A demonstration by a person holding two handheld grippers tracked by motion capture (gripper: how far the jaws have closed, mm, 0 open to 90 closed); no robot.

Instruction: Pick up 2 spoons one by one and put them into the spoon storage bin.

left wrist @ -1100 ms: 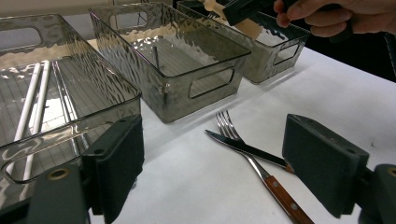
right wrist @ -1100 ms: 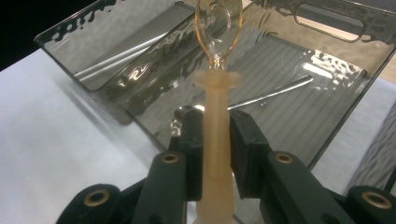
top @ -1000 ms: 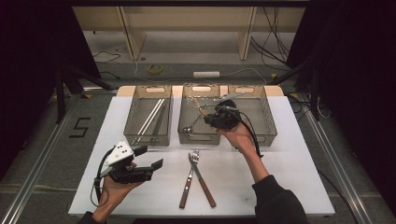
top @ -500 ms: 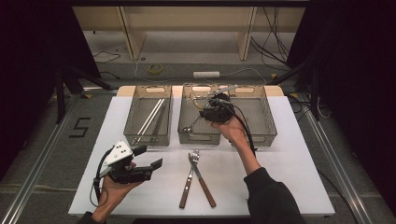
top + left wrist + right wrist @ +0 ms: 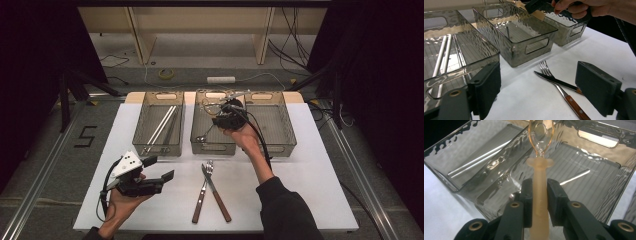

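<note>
My right gripper (image 5: 540, 187) is shut on the beige handle of a spoon (image 5: 540, 133), whose shiny bowl points away from me. In the high view the right gripper (image 5: 227, 112) hovers over the middle clear bin (image 5: 214, 148). A metal spoon (image 5: 200, 139) lies in that bin. A fork (image 5: 201, 195) and a knife (image 5: 219, 197) with wooden handles lie crossed on the white table, near its front edge. My left gripper (image 5: 160, 168) rests low at the front left, open, with nothing between its jaws. From the left gripper view (image 5: 541, 87) the fork (image 5: 544, 67) and knife (image 5: 554, 80) lie just ahead.
Three clear bins stand in a row at the back of the white table (image 5: 310, 170). The left bin (image 5: 160, 148) holds two white sticks (image 5: 161, 125). The right bin (image 5: 280, 147) stands behind the right forearm. Dark floor and cables surround the table.
The right hand has carried the spoon leftward and slightly away, from near the right bin to above the middle bin. The left gripper has stayed where it was.
</note>
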